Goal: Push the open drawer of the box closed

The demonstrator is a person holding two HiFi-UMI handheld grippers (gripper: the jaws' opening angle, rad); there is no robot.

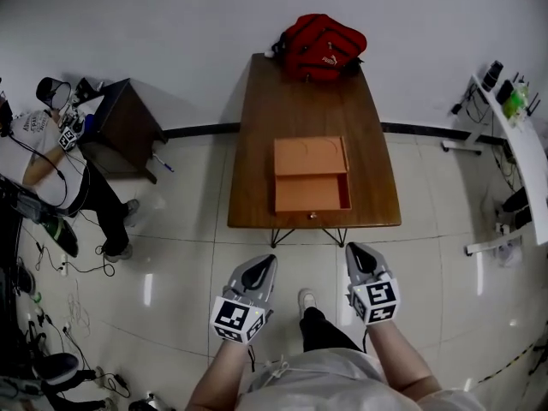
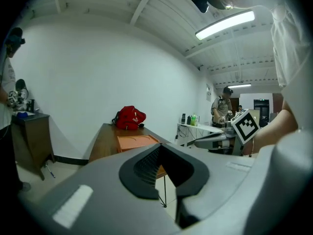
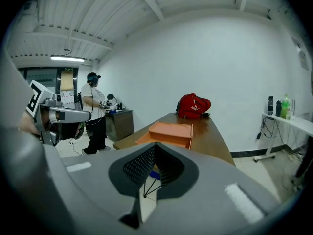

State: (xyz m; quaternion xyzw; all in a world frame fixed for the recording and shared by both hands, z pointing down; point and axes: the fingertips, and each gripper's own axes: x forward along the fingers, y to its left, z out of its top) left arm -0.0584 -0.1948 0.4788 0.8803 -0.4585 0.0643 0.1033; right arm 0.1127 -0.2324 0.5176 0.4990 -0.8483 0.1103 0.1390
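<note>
An orange box [image 1: 311,157] sits on the near half of a brown table [image 1: 257,152], and its drawer [image 1: 312,194] is pulled out toward the table's front edge. Both grippers hang over the floor in front of the table, well short of the box. My left gripper [image 1: 267,262] is shut with nothing in it, and so is my right gripper [image 1: 354,250]. Past the closed left gripper [image 2: 160,146] the box [image 2: 137,142] shows on the table. Beyond the closed right gripper [image 3: 155,145] the box [image 3: 171,131] appears with its drawer out.
A red backpack [image 1: 321,45] lies at the table's far end. A person [image 1: 60,157] stands by a dark cabinet [image 1: 124,127] on the left, with cables on the floor. A white desk [image 1: 522,144] with bottles lines the right wall. My shoe [image 1: 306,300] is between the grippers.
</note>
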